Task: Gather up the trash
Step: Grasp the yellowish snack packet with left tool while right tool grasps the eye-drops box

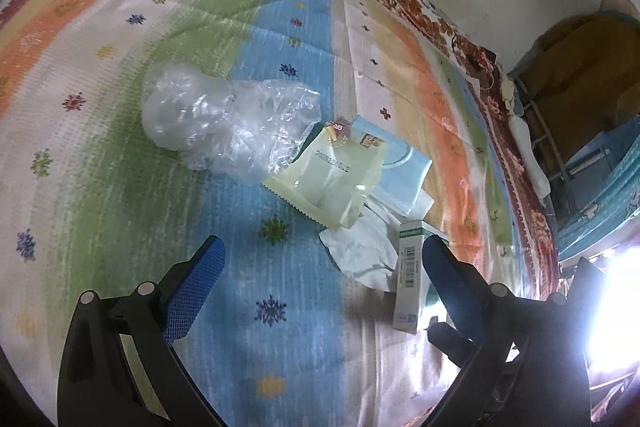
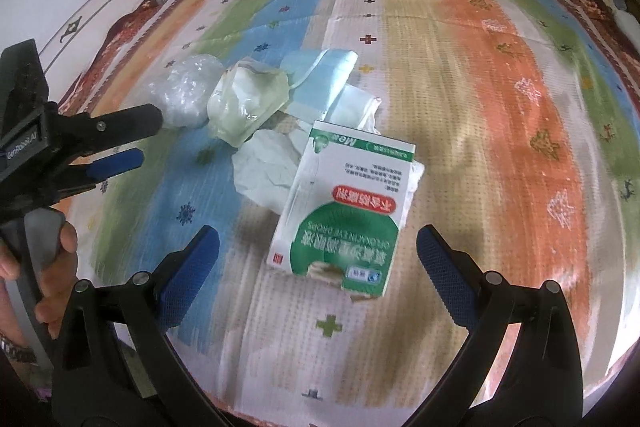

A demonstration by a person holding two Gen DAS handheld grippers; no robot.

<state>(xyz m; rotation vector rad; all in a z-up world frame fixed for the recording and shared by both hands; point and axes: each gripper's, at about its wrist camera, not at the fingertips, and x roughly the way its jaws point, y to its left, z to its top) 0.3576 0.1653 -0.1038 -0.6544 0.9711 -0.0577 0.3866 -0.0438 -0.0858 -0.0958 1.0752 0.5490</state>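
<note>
Cardboard medicine box (image 2: 340, 203), torn at its near end, lies flat atop crumpled tissue (image 2: 266, 169) on the striped mat (image 2: 480, 107). Right gripper (image 2: 318, 259) and left gripper (image 1: 324, 275) both gape wide, empty. Risk: closing low probably snags tissue or mat, tearing the box further.

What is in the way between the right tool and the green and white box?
Nothing visible. The right tool is open, and the green and white box lies on the striped mat just ahead of its fingers, with only bare mat in the gap. The crumpled paper sits behind the box.
</note>
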